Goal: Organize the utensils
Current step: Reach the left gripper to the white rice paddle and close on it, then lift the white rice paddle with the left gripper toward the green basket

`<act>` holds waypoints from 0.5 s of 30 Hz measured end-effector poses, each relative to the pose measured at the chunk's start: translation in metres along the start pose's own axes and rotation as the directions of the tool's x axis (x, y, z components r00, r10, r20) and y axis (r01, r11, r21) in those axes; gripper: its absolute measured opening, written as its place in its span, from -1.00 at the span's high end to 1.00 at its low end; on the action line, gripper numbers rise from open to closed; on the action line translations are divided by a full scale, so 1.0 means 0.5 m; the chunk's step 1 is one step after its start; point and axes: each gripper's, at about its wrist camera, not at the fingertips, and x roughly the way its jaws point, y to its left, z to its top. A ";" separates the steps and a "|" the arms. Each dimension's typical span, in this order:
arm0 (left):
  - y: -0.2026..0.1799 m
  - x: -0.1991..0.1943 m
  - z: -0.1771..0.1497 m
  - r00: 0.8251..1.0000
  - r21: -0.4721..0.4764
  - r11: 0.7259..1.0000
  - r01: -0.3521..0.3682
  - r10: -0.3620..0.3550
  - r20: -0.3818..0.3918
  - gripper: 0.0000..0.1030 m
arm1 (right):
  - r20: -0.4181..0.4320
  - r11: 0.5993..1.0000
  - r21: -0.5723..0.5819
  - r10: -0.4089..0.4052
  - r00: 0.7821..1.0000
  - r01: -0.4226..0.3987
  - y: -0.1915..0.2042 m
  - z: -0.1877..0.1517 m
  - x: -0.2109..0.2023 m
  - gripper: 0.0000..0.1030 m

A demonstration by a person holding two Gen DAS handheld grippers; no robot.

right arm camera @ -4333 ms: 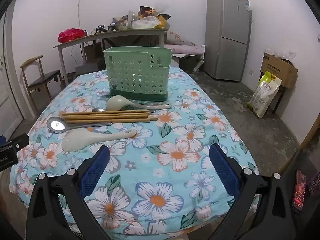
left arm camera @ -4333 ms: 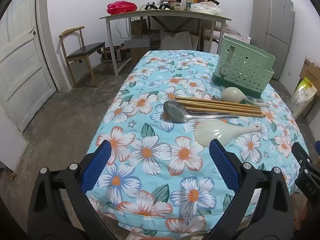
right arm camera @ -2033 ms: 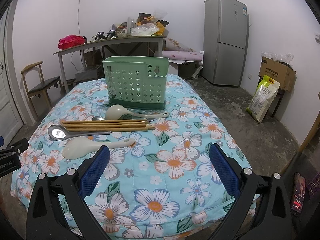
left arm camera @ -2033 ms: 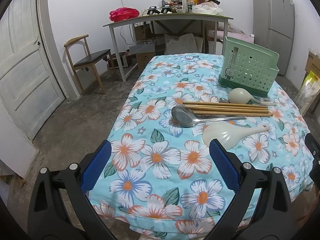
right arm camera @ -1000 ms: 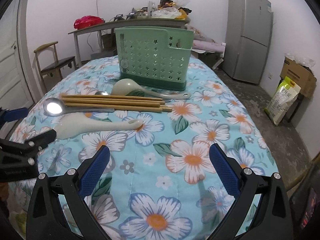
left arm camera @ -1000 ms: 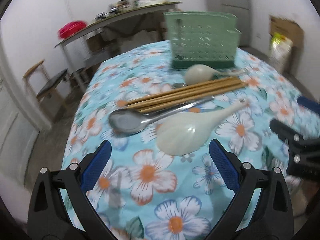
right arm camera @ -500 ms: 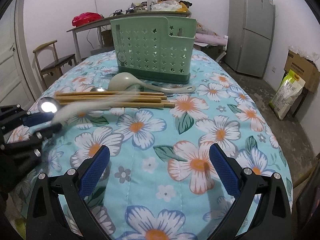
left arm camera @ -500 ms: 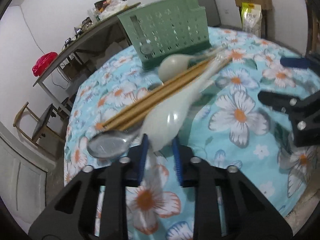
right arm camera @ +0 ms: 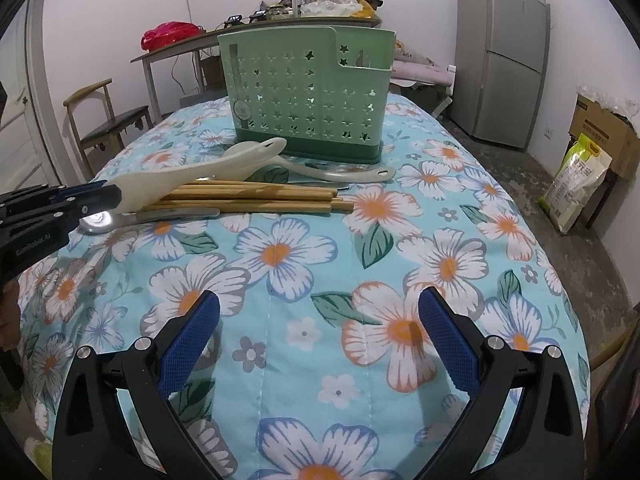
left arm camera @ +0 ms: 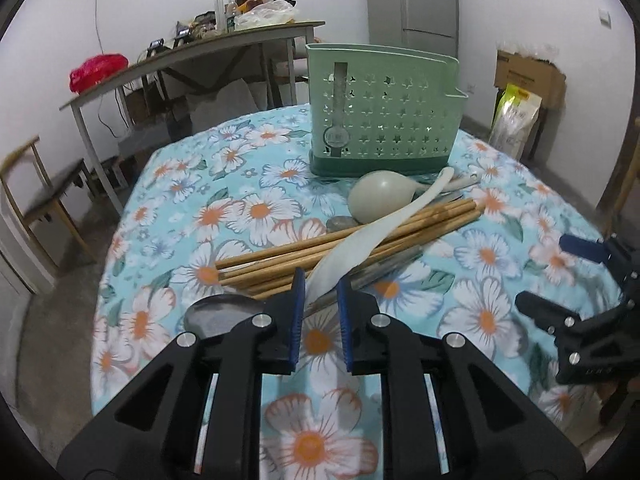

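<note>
On left tool: "GenRobot.AI" lettering.

- The caddy stands upright at the far middle of the tabletop.
- Just before the caddy lies a ladle, its handle running right.
- Before the ladle lie the chopsticks, side by side across the tabletop.
- A spoon lies just before the chopsticks, bowl to the left.
- A rice paddle slants above the chopsticks, its broad end between the pads of the left hand-held gripper, left of the caddy.
- The right hand-held gripper hangs over the near tabletop, well before the caddy.
</note>
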 end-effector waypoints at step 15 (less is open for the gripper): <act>0.011 -0.003 0.011 0.998 -0.103 0.993 0.056 -0.052 0.045 0.99 | 0.045 0.999 0.033 0.014 0.999 -0.016 -0.005 0.007 -0.023 -0.88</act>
